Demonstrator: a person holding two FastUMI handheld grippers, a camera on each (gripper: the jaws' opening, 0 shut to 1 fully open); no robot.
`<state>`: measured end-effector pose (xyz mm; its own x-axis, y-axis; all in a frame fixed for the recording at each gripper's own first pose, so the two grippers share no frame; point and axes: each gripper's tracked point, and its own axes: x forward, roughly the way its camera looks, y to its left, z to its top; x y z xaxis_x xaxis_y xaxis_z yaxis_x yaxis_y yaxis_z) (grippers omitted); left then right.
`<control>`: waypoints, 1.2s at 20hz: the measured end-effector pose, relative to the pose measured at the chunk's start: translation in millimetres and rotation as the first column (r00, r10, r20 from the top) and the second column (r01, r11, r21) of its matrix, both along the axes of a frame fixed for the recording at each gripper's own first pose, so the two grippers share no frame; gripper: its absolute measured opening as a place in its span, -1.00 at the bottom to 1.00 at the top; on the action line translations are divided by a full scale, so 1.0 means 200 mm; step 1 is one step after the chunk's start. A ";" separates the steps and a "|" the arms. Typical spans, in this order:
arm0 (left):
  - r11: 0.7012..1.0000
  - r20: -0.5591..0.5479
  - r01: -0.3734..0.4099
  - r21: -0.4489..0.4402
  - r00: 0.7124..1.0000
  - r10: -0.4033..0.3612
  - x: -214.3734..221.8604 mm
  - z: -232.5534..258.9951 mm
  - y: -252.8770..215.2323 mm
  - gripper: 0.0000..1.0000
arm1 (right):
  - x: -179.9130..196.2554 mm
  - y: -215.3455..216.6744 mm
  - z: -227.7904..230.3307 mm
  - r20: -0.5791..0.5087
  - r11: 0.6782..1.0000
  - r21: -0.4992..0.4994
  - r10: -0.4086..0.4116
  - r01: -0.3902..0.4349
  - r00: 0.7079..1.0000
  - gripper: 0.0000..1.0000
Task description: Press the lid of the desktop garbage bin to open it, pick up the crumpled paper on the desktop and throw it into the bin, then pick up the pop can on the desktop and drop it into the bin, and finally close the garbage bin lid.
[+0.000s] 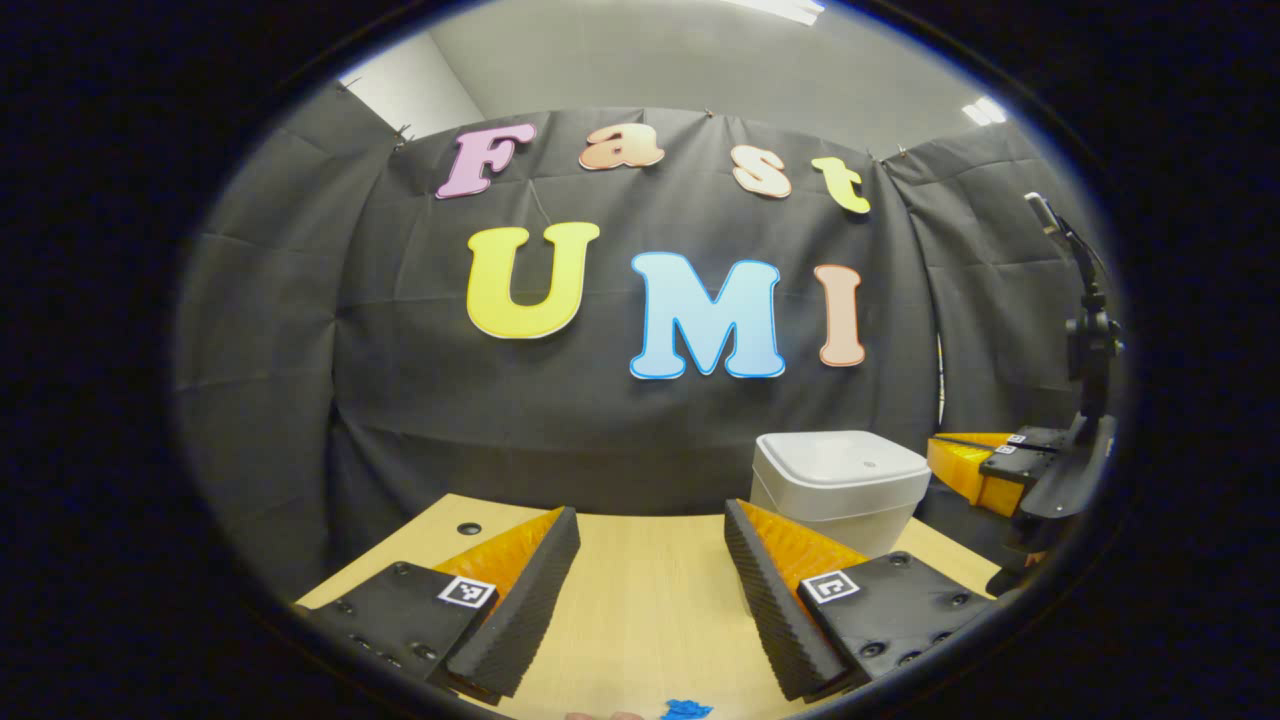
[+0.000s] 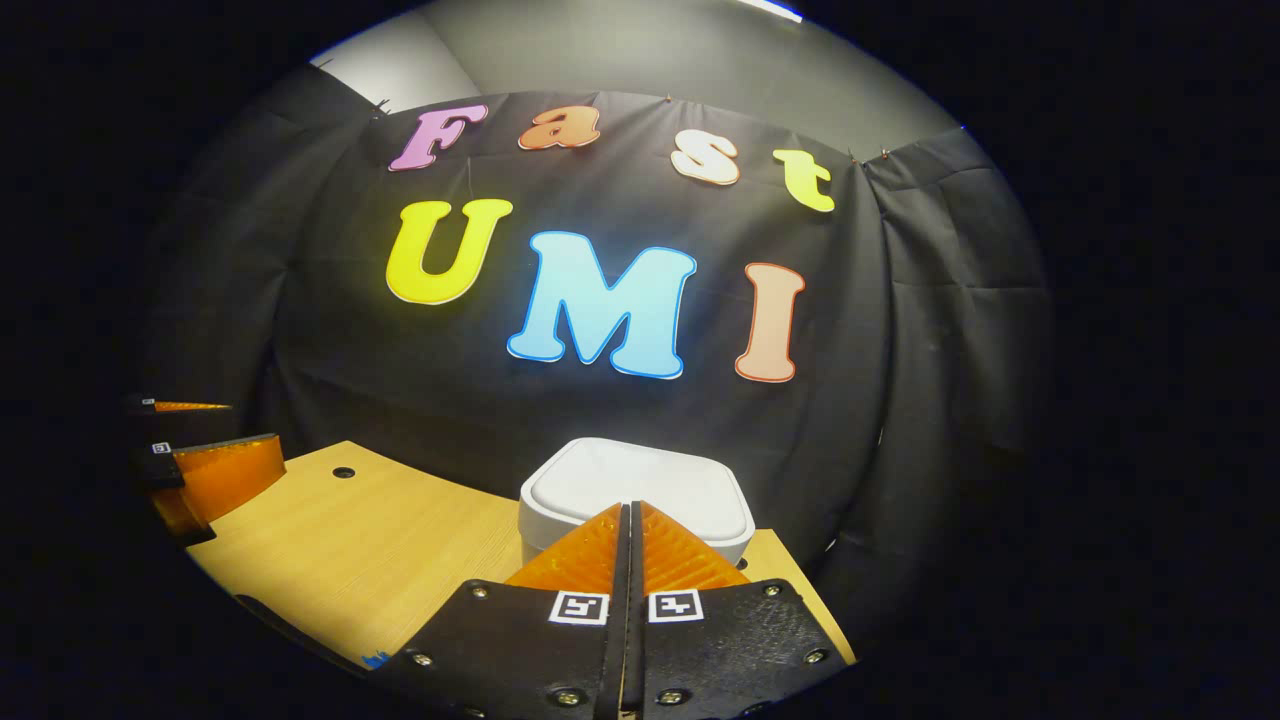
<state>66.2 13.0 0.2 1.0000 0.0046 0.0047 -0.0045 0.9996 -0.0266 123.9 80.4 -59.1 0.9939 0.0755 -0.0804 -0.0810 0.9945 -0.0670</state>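
No readable words, brands or numbers stand on any object. Small square black-and-white coded markers (image 2: 580, 607) sit on the grippers' black finger plates; they cannot be read as text.

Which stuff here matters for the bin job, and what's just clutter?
Job:
- bin, lid down
- right gripper, shut, pointing at the bin
- left gripper, open over the table

Just there:
- blue scrap at the table's near edge
- hole in the table

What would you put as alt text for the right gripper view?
The right claw, shut with nothing between its fingers, points at a white bin with its lid down, on a wooden desk. The left claw is at the left edge, open.
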 end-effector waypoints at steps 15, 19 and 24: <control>0.996 -0.049 -0.078 -0.046 0.996 0.076 0.01 -0.09 0.08 0.91 | 0.35 -0.04 -0.20 -0.120 0.995 0.095 0.042 -0.030 0.992 -0.99; 0.995 -0.048 -0.088 -0.044 0.995 0.086 0.01 -0.09 0.09 0.91 | 0.38 -0.03 -0.21 -0.115 0.993 0.102 0.070 -0.059 0.991 -0.99; 0.995 -0.049 -0.090 -0.049 0.995 0.088 0.01 -0.10 0.09 0.91 | 0.38 -0.04 -0.22 -0.113 0.987 0.139 0.092 -0.076 0.989 -0.98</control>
